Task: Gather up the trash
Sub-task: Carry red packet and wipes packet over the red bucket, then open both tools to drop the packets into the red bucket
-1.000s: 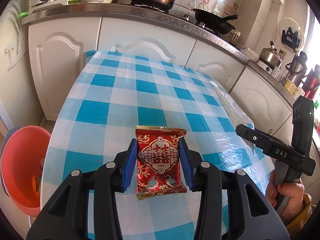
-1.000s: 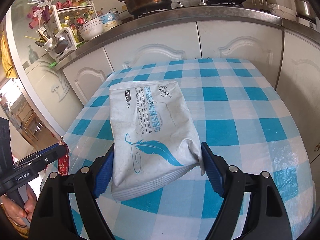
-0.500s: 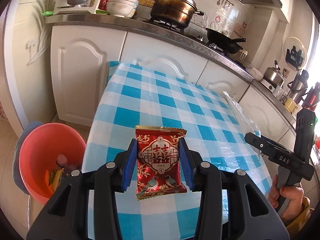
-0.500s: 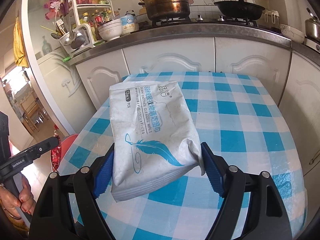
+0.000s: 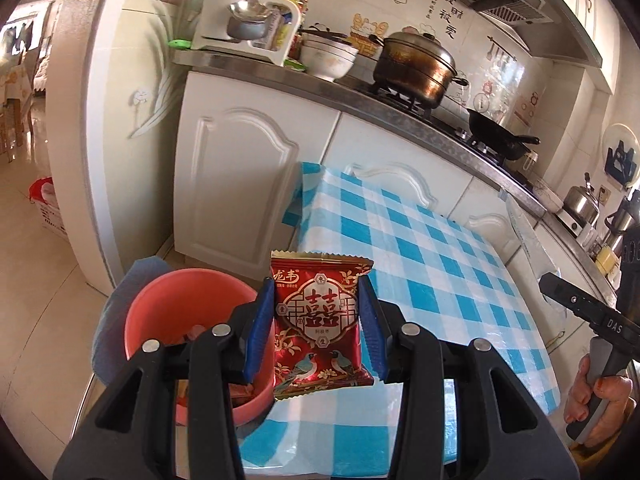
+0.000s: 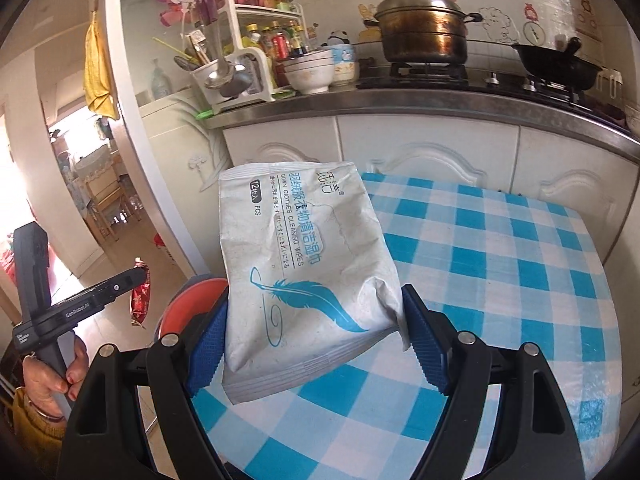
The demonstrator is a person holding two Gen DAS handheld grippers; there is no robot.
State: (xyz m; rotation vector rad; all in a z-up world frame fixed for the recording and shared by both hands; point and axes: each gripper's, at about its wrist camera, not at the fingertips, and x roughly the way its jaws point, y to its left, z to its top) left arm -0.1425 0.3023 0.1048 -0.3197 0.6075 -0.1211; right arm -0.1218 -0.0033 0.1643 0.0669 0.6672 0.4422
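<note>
Left gripper [image 5: 318, 330]: its two blue pads squeeze the red snack packet from both sides, so it is clenched on it
Red snack packet [image 5: 318, 320]: stands upright between the pads, held up in the air just past the edge of the counter, with gold trim, two little birds and big letters on the front
Orange-pink bin [image 5: 176, 312]: low down on the floor, just to the left of the packet and partly behind the left gripper; some trash lies inside but it is too dim to tell what
Right gripper [image 6: 314, 338]: its blue pads press on the bottom corners of the white wipes pack, so it is grasping that
White wipes pack [image 6: 304, 264]: a soft pack with a blue feather and the words "DOWN CLOTHES CLEANING WIPES", sticking up and forward from the gripper, over the left edge of the counter
Counter [image 6: 500, 248]: has a blue and white checked cloth on it, under a clear cover; it sits to the right of both packs
Person's hands: one hand [image 5: 600, 404] holds the right gripper's handle at the right of the left view; the other hand [image 6: 52, 372] holds the left gripper's handle at the left of the right view
Behind: white cupboard doors [image 5: 236, 184], then a big brown pot [image 6: 424, 32] and a black pan [image 6: 556, 64] on the stove, and stacked bowls [image 6: 310, 70] beside a white rack
</note>
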